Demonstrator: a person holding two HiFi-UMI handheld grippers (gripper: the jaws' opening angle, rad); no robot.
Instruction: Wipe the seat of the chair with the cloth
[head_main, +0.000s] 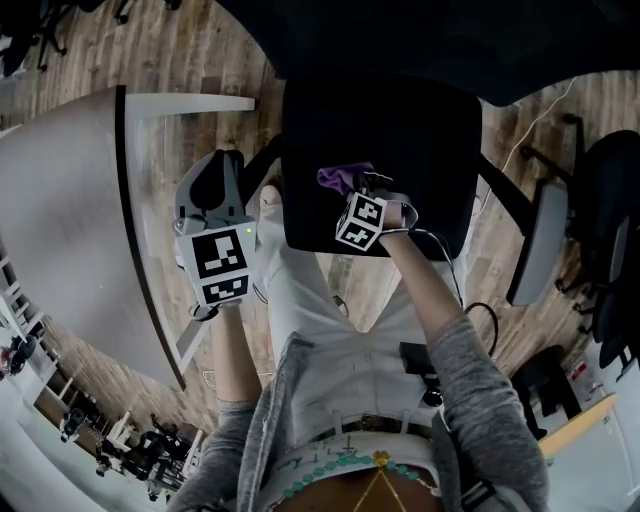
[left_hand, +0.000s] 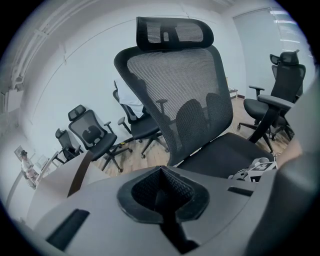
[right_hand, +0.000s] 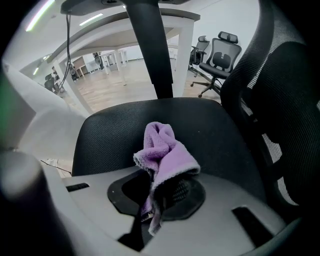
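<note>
Right gripper (right_hand: 155, 195): jaws clenched on a purple cloth (right_hand: 165, 150), which stands bunched ahead of them over the seat (right_hand: 215, 125). Contact with the seat cannot be confirmed. Left gripper (left_hand: 162, 195): jaws closed together on nothing, held beside the chair (left_hand: 175, 75). Recommendation: lower until the bunch flattens against the fabric, then wipe in overlapping strokes, edge to edge. The seat is black and finely textured, with no obvious soiling. The mesh backrest (right_hand: 280, 115) stands beyond it.
</note>
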